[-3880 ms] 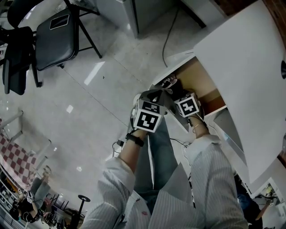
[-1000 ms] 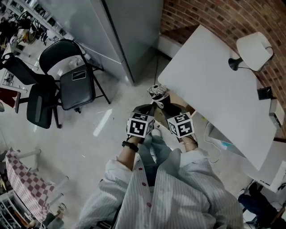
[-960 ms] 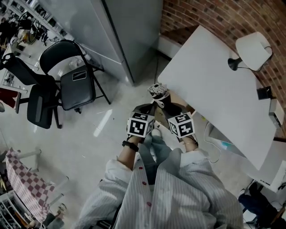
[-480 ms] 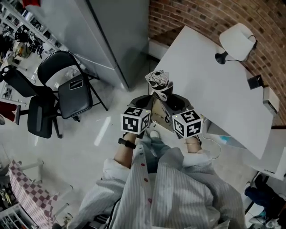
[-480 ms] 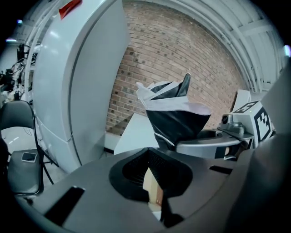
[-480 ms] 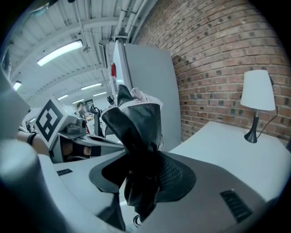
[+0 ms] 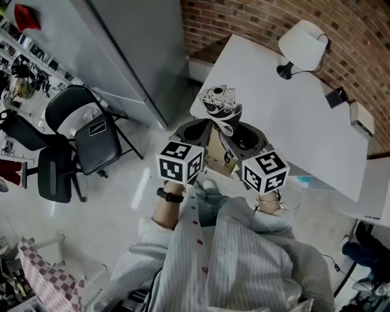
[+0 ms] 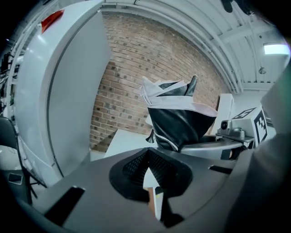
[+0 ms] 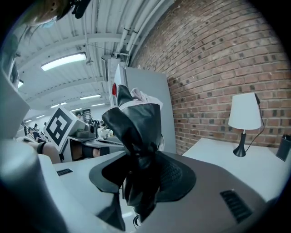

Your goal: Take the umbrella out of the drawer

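The folded black-and-white umbrella (image 7: 219,103) stands upright above the near edge of the white table (image 7: 292,122). My right gripper (image 7: 233,130) is shut on its lower part. In the right gripper view the black fabric (image 9: 136,132) is bunched between the pads of the right gripper (image 9: 138,177). My left gripper (image 7: 198,126) is beside it on the left, apart from the umbrella. Its jaws (image 8: 152,166) meet at the tips with nothing between them, and the umbrella (image 8: 179,118) shows off to its right. Below both grippers the brown inside of the open drawer (image 7: 214,155) is visible under the table.
A white lamp (image 7: 301,46) and small boxes (image 7: 359,116) stand at the table's far side by the brick wall (image 7: 244,18). A grey cabinet (image 7: 122,55) stands at the left. Folding chairs (image 7: 91,134) are on the floor further left.
Both grippers have risen together, carrying the umbrella from drawer level up to table height. The left gripper has stayed alongside the right one.
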A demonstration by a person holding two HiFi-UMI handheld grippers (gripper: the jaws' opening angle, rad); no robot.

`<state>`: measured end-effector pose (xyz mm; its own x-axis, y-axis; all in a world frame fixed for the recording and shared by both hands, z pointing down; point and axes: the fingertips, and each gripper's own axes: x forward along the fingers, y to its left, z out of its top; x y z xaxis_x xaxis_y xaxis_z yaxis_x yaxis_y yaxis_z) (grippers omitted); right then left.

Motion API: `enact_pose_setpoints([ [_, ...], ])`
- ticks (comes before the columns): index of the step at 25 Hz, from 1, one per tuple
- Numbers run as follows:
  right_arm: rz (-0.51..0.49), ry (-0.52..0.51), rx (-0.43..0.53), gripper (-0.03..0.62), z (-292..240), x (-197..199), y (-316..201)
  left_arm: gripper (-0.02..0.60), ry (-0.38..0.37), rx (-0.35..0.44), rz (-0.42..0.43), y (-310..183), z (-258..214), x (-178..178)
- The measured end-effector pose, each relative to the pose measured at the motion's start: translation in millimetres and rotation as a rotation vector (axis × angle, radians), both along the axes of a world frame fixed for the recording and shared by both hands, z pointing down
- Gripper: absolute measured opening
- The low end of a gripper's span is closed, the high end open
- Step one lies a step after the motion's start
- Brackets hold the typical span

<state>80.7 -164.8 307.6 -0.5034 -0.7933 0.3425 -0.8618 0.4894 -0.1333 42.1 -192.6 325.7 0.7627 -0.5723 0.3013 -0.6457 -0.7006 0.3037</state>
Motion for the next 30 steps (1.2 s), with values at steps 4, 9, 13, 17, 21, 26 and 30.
enact_pose_setpoints([
  [4, 0.025, -0.044, 0.03, 0.193, -20.8, 12.6, 11.1, 0.009, 0.025, 0.044, 0.05, 8.0, -19.6, 15.2],
  [9, 0.055, -0.104, 0.066, 0.193, -42.1, 28.7, 22.4, 0.009, 0.08, 0.081, 0.102, 17.8, -42.0, 32.1],
  [13, 0.078, -0.121, 0.077, 0.192, -50.7, 41.7, 26.3, 0.009, 0.09, 0.109, 0.136, 21.6, -52.3, 43.5],
  [17, 0.09, -0.13, 0.076, 0.192, -54.8, 49.5, 25.7, 0.009, 0.09, 0.127, 0.158, 21.1, -58.4, 52.9],
  [21, 0.091, -0.133, 0.074, 0.193, -55.2, 53.2, 24.3, 0.009, 0.079, 0.138, 0.171, 20.5, -60.1, 60.1],
  [26, 0.1, -0.138, 0.065, 0.192, -50.4, 53.8, 19.7, 0.009, 0.064, 0.139, 0.182, 17.5, -57.0, 59.3],
  [30, 0.106, -0.149, 0.051, 0.193, -50.2, 55.3, 14.1, 0.009, 0.047, 0.138, 0.207, 12.4, -56.1, 62.2],
])
